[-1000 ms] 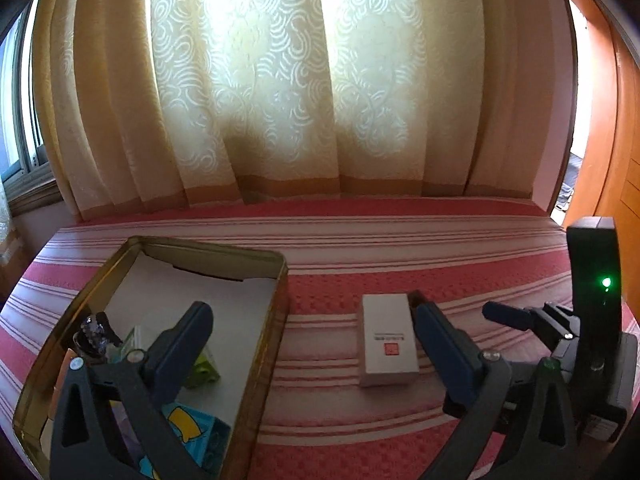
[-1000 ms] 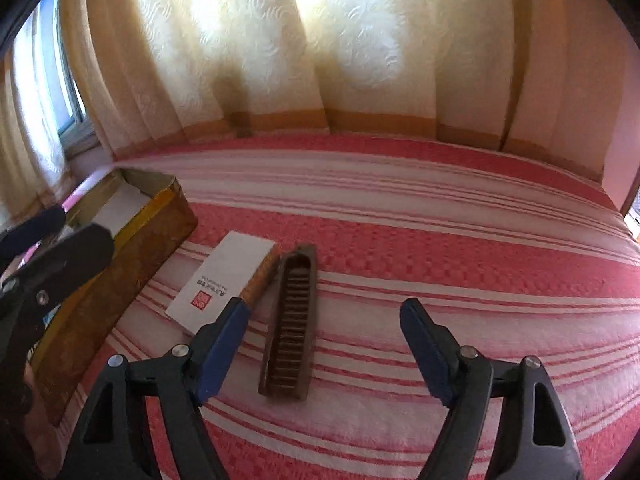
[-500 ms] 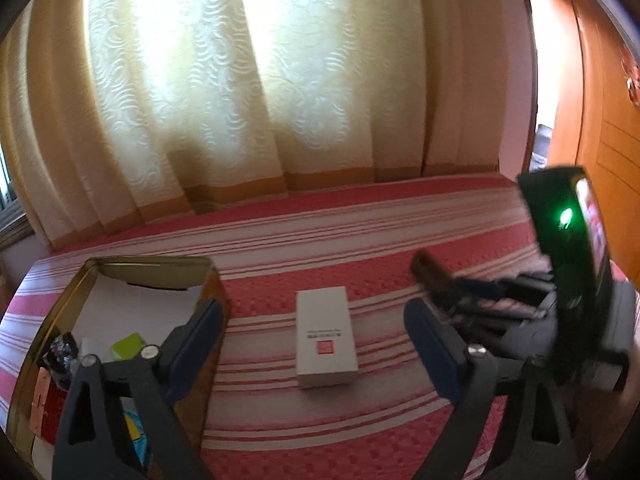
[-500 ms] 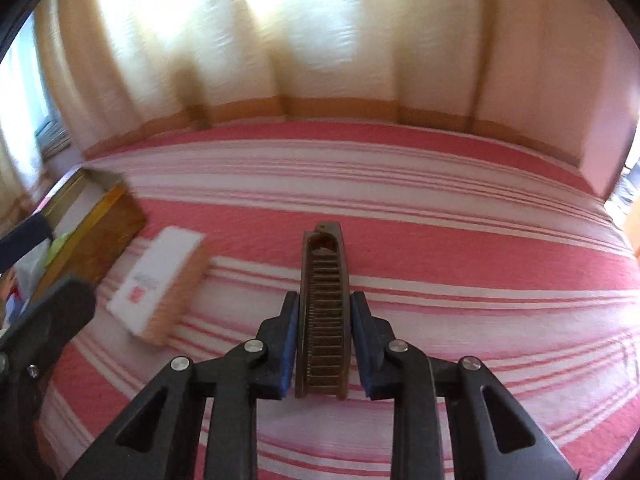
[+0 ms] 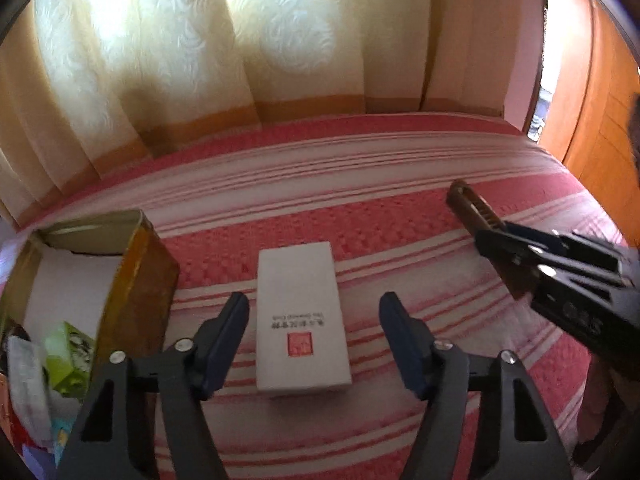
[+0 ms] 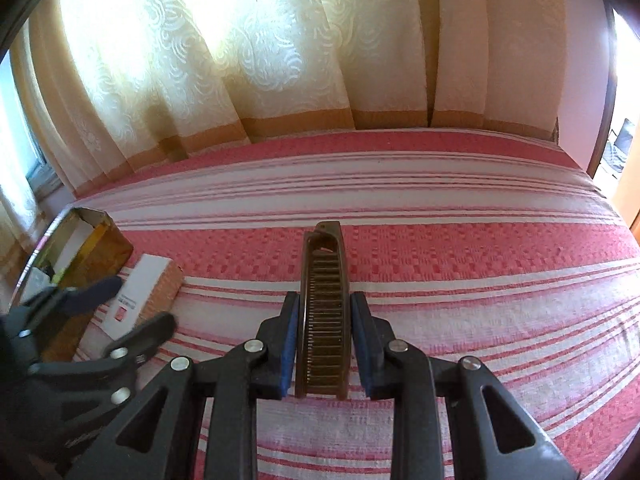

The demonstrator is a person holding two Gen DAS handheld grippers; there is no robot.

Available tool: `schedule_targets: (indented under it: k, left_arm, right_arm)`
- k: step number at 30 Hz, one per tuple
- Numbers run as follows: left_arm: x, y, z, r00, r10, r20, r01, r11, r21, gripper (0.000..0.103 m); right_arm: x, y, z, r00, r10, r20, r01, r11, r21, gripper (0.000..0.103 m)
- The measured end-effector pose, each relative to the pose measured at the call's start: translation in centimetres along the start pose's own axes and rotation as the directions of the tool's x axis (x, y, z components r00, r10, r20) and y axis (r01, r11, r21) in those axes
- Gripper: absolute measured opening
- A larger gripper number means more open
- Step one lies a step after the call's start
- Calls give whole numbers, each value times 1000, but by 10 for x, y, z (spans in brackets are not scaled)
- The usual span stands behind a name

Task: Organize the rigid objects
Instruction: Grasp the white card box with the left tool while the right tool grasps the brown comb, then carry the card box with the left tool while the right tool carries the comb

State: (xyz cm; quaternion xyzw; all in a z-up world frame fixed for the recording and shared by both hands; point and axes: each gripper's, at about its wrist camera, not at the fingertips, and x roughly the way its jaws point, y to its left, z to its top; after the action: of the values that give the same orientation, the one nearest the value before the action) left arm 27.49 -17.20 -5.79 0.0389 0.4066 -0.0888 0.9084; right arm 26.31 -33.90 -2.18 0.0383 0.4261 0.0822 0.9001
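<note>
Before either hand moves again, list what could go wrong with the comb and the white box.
1. The right gripper clamps the brown comb near one end; most of it sticks out forward, so it may pivot or slip during a swing.
2. The left gripper's fingers are closing around the white box, not yet touching; an off-centre pinch could skew it.
3. The gold tin looks crowded, so either item may not lie flat.

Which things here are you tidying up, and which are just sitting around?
Tidying: brown comb, clamped in the right gripper; white box, between the closing jaws of the left gripper, not yet pinched; gold tin.
Just around: striped bedcover, curtain.
</note>
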Motion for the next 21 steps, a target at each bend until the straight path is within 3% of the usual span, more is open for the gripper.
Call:
schedule_targets:
  k: [1, 2, 3, 7, 12, 21]
  left_arm:
    - [3, 2, 1, 1000, -1, -8, 1, 1000, -7, 65]
    - [5, 2, 2, 1000, -2, -18, 2, 1000, -8, 58]
    - [9, 3, 2, 999, -10, -36, 10, 1000, -13, 42]
    - [7, 6, 0, 999, -25, -40, 24, 999, -24, 40]
    - [-7, 6, -7, 1000, -12, 10, 12, 1000, -21, 40]
    - [-52, 4, -27, 985, 33, 169, -34, 999, 4, 40]
  right_arm:
    - [-2, 1, 0, 1000, 11, 9, -11, 1000, 2, 28]
    - [-3, 2, 0, 1000, 17, 15, -17, 1000, 1, 28]
    - [-4, 2, -1, 1000, 22, 20, -22, 1000, -1, 28]
    - [-6, 6, 0, 999, 30, 36, -30, 1000, 2, 28]
    - [-19, 8, -2, 995, 33, 92, -35, 999, 15, 28]
    - [-46, 33, -11, 974, 59, 218, -56, 998, -21, 28]
